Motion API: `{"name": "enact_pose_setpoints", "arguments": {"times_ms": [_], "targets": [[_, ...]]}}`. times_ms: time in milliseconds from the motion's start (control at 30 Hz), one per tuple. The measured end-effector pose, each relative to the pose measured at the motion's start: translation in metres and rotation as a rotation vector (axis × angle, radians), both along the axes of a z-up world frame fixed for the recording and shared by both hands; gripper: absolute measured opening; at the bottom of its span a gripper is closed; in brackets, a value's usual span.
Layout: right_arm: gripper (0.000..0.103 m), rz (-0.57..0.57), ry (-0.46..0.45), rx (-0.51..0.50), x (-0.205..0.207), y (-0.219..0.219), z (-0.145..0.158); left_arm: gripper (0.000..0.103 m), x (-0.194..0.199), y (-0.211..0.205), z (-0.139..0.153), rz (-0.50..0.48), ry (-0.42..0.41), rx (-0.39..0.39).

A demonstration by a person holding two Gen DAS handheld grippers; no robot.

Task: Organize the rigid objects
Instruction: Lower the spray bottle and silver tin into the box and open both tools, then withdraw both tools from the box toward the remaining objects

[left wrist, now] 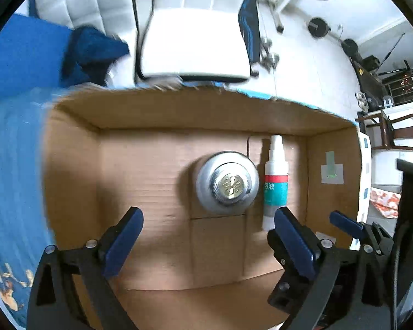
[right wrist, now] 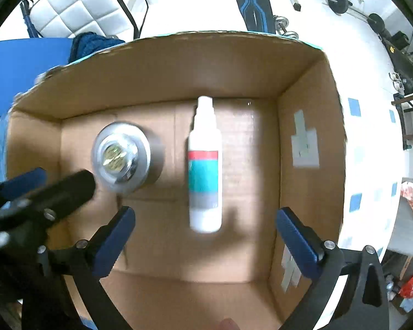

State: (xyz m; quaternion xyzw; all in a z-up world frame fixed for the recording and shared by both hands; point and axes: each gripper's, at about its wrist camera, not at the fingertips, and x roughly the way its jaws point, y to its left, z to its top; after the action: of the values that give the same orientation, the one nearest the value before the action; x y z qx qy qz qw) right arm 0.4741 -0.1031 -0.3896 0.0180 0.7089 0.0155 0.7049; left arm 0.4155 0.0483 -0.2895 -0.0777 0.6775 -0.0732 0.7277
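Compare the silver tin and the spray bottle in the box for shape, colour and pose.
The silver tin is round, squat and metallic with a gold emblem on its lid; the spray bottle is long, slim, white plastic with a red and teal label. The tin sits lid up; the bottle lies on its side. Both rest inside the cardboard box, ungripped.

Brown box (right wrist: 303, 88), silver knob (right wrist: 121, 156), white-teal-red bottle (right wrist: 205, 165).
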Motion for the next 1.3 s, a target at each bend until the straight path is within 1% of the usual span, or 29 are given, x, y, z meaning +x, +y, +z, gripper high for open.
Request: {"name": "enact_pose_setpoints", "arguments": {"times_ms": [33, 67, 100, 167, 233, 267, 300, 367, 533, 633, 733, 833, 900, 967, 1000, 1067, 1100, 1167, 1300], "targets": [[0.103, -0.002, -0.013, 0.008, -0.007, 0.004, 0.006, 0.098, -0.012, 0.012, 0.002, 0.002, -0.028, 0.019], [0.103, 0.001, -0.028, 0.009, -0.017, 0.006, 0.012, 0.098, -0.020, 0.014, 0.006, 0.001, -0.056, 0.033], [0.103, 0.003, -0.044, 0.008, -0.024, 0.008, 0.017, 0.098, -0.030, 0.018, 0.015, 0.006, -0.081, 0.040], [0.103, 0.005, -0.069, 0.003, -0.035, 0.011, 0.028, 0.098, -0.035, 0.023, 0.018, 0.014, -0.103, 0.044], [0.103, 0.019, -0.102, 0.000, -0.052, 0.013, 0.041, 0.098, -0.054, 0.029, 0.031, 0.019, -0.133, 0.054], [0.103, 0.023, -0.119, -0.005, -0.058, 0.010, 0.046, 0.098, -0.057, 0.022, 0.037, 0.021, -0.144, 0.061], [0.103, 0.029, -0.137, -0.008, -0.064, 0.010, 0.052, 0.098, -0.068, 0.024, 0.044, 0.022, -0.167, 0.072], [0.103, 0.033, -0.177, -0.012, -0.075, 0.004, 0.069, 0.098, -0.079, 0.025, 0.054, 0.022, -0.187, 0.085], [0.103, 0.039, -0.250, -0.022, -0.113, 0.000, 0.108, 0.098, -0.117, 0.029, 0.082, 0.048, -0.246, 0.075], [0.103, 0.045, -0.307, -0.035, -0.134, -0.002, 0.130, 0.098, -0.140, 0.027, 0.101, 0.045, -0.301, 0.089], [0.103, 0.043, -0.348, -0.024, -0.153, -0.006, 0.149, 0.098, -0.160, 0.025, 0.119, 0.038, -0.345, 0.090], [0.103, 0.056, -0.376, -0.021, -0.171, -0.007, 0.164, 0.098, -0.175, 0.020, 0.129, 0.027, -0.372, 0.093], [0.103, 0.064, -0.379, -0.010, -0.182, -0.008, 0.169, 0.098, -0.182, 0.018, 0.131, 0.017, -0.369, 0.086], [0.103, 0.064, -0.359, 0.012, -0.191, -0.010, 0.168, 0.098, -0.189, 0.018, 0.129, 0.004, -0.345, 0.078], [0.103, 0.065, -0.344, 0.026, -0.195, -0.012, 0.165, 0.098, -0.193, 0.017, 0.125, -0.007, -0.327, 0.094], [0.103, 0.064, -0.296, 0.058, -0.203, -0.016, 0.153, 0.098, -0.200, 0.018, 0.116, -0.023, -0.298, 0.099], [0.103, 0.062, -0.265, 0.067, -0.208, -0.018, 0.142, 0.098, -0.204, 0.022, 0.106, -0.022, -0.263, 0.098], [0.103, 0.065, -0.216, 0.056, -0.211, -0.021, 0.119, 0.098, -0.210, 0.030, 0.090, -0.006, -0.224, 0.085], [0.103, 0.042, -0.097, 0.073, -0.213, -0.027, 0.063, 0.098, -0.220, 0.061, 0.039, 0.073, -0.119, 0.135]]}}
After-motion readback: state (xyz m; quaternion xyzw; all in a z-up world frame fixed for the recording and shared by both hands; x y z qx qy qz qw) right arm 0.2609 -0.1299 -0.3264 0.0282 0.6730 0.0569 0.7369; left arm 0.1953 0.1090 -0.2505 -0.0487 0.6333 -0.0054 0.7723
